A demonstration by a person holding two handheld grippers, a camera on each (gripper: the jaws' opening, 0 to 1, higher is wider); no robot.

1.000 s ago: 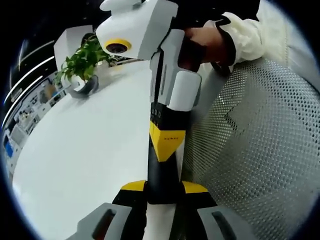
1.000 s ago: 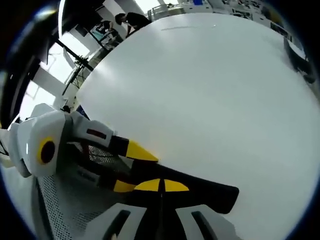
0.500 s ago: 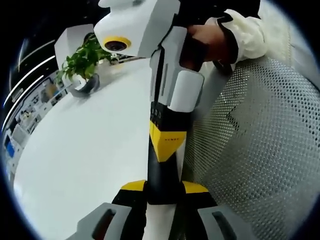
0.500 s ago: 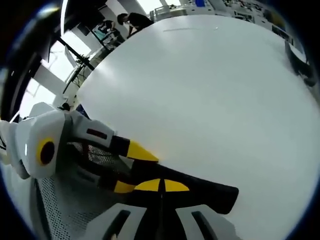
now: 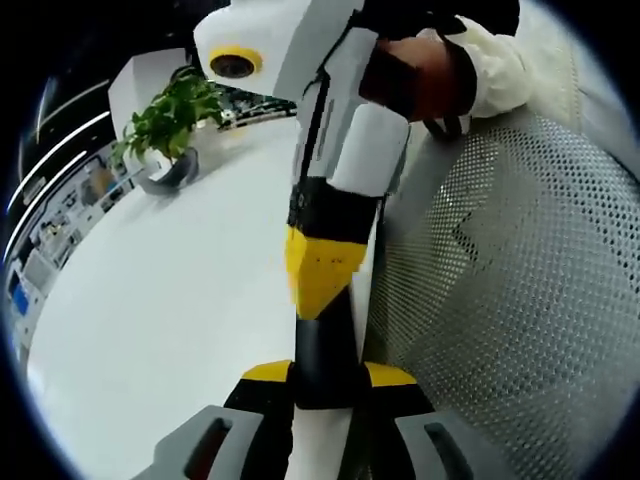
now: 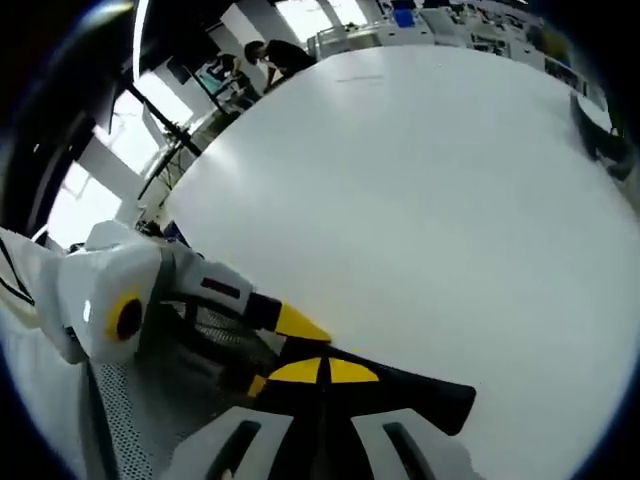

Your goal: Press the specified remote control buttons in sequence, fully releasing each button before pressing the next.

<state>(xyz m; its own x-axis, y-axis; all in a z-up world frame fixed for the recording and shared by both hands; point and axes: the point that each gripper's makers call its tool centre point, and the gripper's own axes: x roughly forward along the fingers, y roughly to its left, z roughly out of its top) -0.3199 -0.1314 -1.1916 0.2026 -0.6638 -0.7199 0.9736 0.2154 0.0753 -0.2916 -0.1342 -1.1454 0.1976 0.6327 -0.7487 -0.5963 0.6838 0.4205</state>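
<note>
While the left hand-held gripper [image 5: 327, 375] stays clamped on one end of the dark remote [image 5: 325, 350], the right hand-held gripper [image 5: 318, 275] has drawn back. In the left gripper view its yellow tip, jaws together, now sits a little higher above the remote than half a second ago. In the right gripper view the remote and the white table [image 5: 170, 300] around it look slightly farther off. This probably means the press is being released, as the task requires before the next button. Whether the tip has fully cleared the remote cannot be told.

The remote lies low over the table, its free end pointing away from the left jaws. A person's hand [image 5: 420, 75] grips the right tool above the remote. A white mesh surface [image 5: 500, 300] lies just beside the remote.

Well beyond the remote stands a grey pot [image 5: 165, 172] holding a leafy green plant [image 5: 170, 115].
</note>
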